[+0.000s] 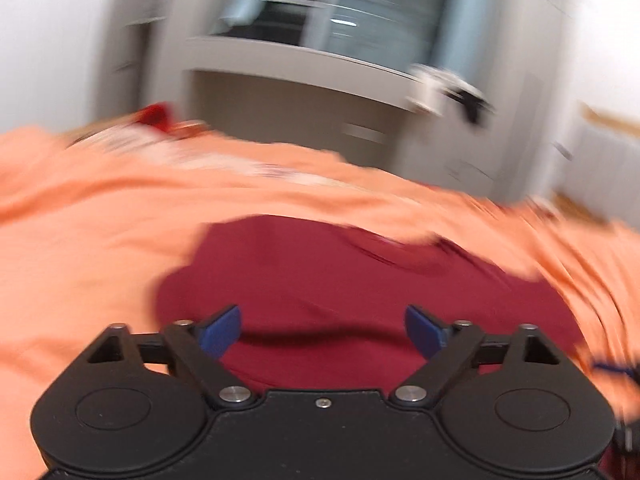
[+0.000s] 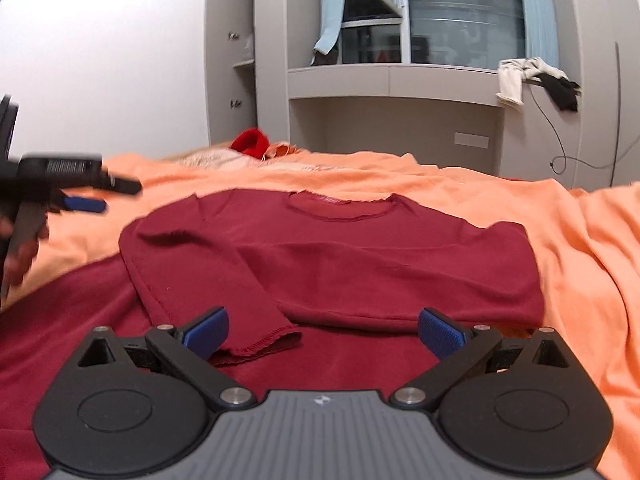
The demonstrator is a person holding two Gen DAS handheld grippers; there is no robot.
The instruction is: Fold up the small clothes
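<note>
A dark red long-sleeved top [image 2: 360, 256] lies flat on an orange bedsheet [image 2: 580, 240], neckline toward the far side. One sleeve is folded down across it, and the cuff [image 2: 260, 344] rests just in front of my right gripper [image 2: 324, 334], which is open and empty. In the left wrist view the picture is blurred. There my left gripper [image 1: 323, 330] stands open over the red top [image 1: 340, 280] with nothing between its blue pads. The right wrist view also shows the left gripper [image 2: 86, 196] at the far left above the sheet, held by a hand.
More dark red fabric [image 2: 48, 320] spreads under the top at the near left. A bright red item [image 2: 250, 142] lies at the far edge of the bed. Behind stand grey cabinets [image 2: 396, 120], a ledge with white and black clothes [image 2: 532, 76], and a hanging cable [image 2: 560, 156].
</note>
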